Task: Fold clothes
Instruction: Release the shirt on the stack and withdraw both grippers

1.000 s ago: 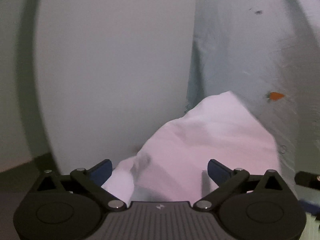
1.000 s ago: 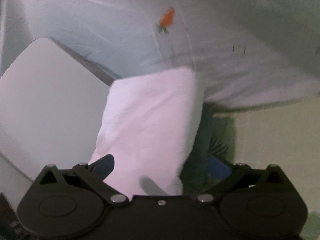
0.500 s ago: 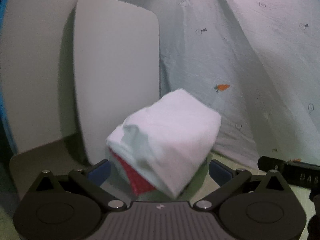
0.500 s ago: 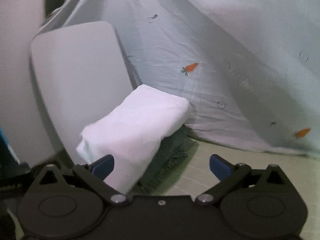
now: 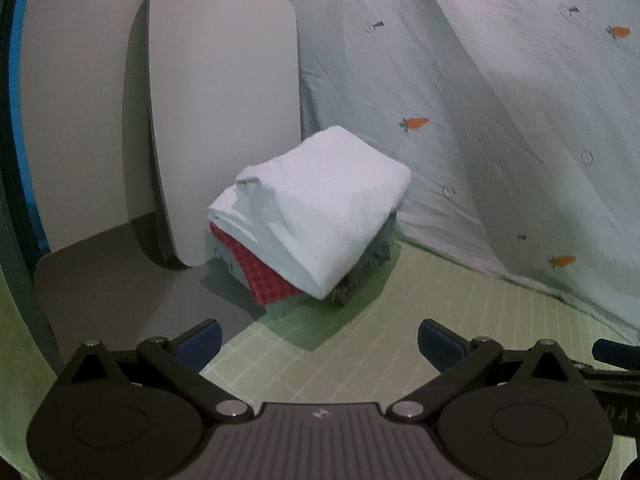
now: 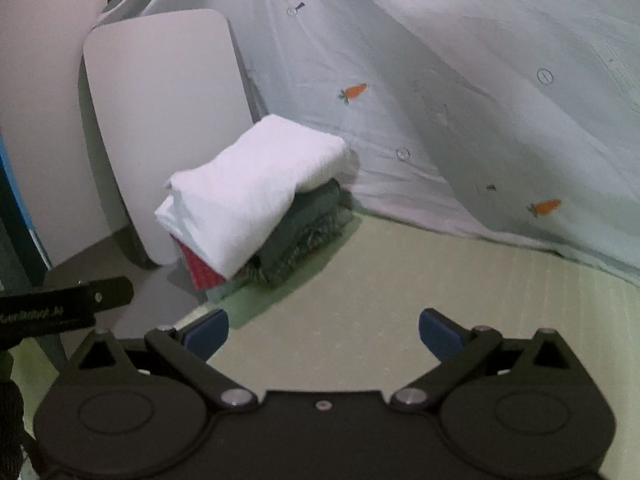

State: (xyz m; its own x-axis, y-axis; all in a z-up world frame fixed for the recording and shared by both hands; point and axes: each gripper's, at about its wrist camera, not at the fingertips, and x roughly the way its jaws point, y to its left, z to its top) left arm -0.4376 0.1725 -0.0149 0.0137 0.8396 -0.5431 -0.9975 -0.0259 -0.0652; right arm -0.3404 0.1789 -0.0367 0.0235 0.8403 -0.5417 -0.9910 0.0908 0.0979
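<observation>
With the folded white garment (image 5: 320,204) lying atop the stack (image 6: 296,232) beside the leaning board (image 5: 224,120), both tools (image 5: 318,340) (image 6: 323,332) gape empty, so this piece looks finished.

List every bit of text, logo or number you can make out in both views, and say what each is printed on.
White lettering on the black bar at the left edge of the right wrist view: too blurred to read for certain.
"A S", cut off by the frame edge, on the black bar at the right of the left wrist view.
Small emblem on the left hand-held gripper body: a logo, no letters.
Nothing on the folded clothes.
</observation>
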